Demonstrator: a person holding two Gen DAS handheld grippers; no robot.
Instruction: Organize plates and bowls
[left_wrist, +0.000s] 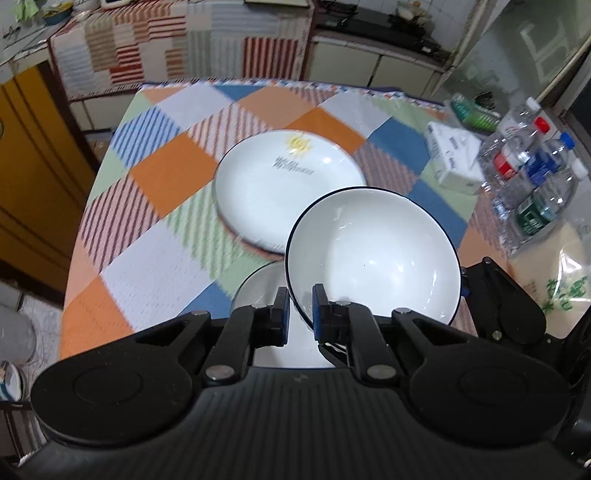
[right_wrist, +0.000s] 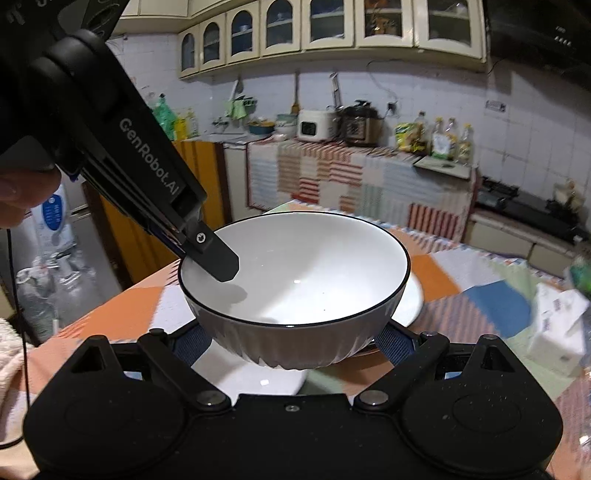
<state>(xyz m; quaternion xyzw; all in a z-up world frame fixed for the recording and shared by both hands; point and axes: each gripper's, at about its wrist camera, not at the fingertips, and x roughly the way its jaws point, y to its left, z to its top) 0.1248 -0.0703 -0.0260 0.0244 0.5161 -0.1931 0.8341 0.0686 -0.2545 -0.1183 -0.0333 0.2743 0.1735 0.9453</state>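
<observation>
Checked table (left_wrist: 155, 236), plate (left_wrist: 273, 192), bottles (left_wrist: 535, 177)

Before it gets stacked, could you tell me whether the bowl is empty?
Empty: the bowl's white inside shows bare in both views.

Both wrist views close; share bowl (left_wrist: 373, 254).

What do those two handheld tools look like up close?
Both are matte black plastic. The left tool has a ribbed body, round side discs, silver pivot screws on hinged links, and blue pads on its fingers. White "GenRobot.AI" lettering runs along its side. The right tool matches, with blue pads. A thin black cable hangs nearby.
</observation>
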